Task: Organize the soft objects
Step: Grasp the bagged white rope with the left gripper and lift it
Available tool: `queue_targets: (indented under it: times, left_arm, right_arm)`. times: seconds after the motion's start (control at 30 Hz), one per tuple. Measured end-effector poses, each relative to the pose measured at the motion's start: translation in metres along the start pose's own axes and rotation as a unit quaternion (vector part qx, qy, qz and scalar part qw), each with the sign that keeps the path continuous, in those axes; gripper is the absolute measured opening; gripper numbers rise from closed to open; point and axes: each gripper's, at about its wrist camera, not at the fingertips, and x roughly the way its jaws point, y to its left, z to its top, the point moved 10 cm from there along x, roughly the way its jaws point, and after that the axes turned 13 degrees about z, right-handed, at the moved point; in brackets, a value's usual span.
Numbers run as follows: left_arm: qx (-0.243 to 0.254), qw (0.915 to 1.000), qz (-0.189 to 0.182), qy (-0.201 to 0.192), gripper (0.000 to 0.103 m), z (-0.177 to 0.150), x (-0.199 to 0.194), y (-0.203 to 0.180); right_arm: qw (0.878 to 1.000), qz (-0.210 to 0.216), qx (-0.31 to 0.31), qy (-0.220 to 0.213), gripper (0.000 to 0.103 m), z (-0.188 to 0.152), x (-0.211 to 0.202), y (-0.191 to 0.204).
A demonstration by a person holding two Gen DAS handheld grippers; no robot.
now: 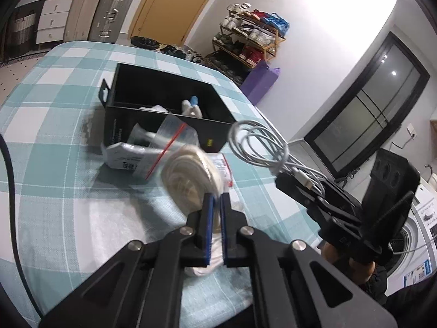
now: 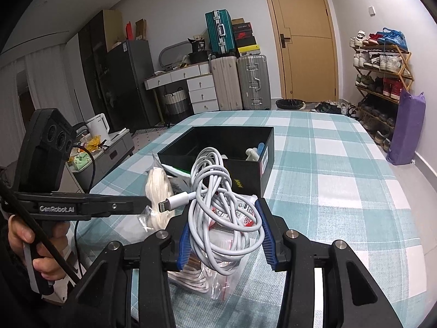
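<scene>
Suitcases [image 2: 240,82], shoe rack [image 2: 382,68], wooden door [image 2: 308,41].

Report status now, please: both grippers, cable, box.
Left gripper shut on cream cord bundle. Right gripper holds white cable. Black box ahead; plastic bags before it.

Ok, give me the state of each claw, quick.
Left claw: closed on the cream cord bundle.
Right claw: closed on the white charging cable, held up.

Coiled white cable [image 2: 218,199] raised; cream bundle [image 1: 188,180], perhaps rope.
</scene>
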Motion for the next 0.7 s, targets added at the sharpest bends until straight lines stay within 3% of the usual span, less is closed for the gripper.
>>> queue_targets:
  times: [0.13, 0.33, 0.37, 0.4, 0.47, 0.53, 0.6, 0.7]
  left_arm:
    - [0.014, 0.9999, 0.001, 0.003, 0.0, -0.008, 0.0, -0.006]
    - [0.009, 0.9991, 0.035, 0.022, 0.005, -0.016, 0.011, 0.009]
    - [0.008, 0.9988, 0.043, 0.023, 0.013, -0.016, 0.013, 0.014]
    - [0.01, 0.9985, 0.047, 0.026, 0.03, -0.016, 0.014, 0.017]
    - [0.012, 0.9983, 0.052, 0.026, 0.049, -0.015, 0.014, 0.019]
    - [0.035, 0.9969, 0.066, 0.022, 0.052, -0.013, 0.014, 0.018]
    - [0.063, 0.9944, 0.082, 0.023, 0.066, -0.01, 0.018, 0.016]
    - [0.142, 0.9836, 0.112, 0.003, 0.079, -0.005, 0.024, 0.003]
  right_arm:
    - [1.0, -0.002, 0.001, -0.002, 0.042, 0.001, -0.001, 0.0]
    - [1.0, -0.002, 0.0, -0.003, 0.042, 0.0, -0.003, 0.0]
    - [1.0, -0.003, 0.001, -0.003, 0.042, 0.0, -0.004, 0.0]
    - [1.0, -0.003, 0.002, -0.003, 0.042, -0.001, -0.004, -0.001]
    - [1.0, -0.003, 0.004, -0.002, 0.042, -0.002, -0.004, -0.002]
    - [1.0, -0.003, 0.006, 0.0, 0.042, -0.003, -0.003, -0.003]
    - [1.0, -0.002, 0.007, 0.0, 0.042, -0.003, -0.002, -0.005]
    - [1.0, -0.002, 0.01, 0.002, 0.042, -0.004, -0.001, -0.007]
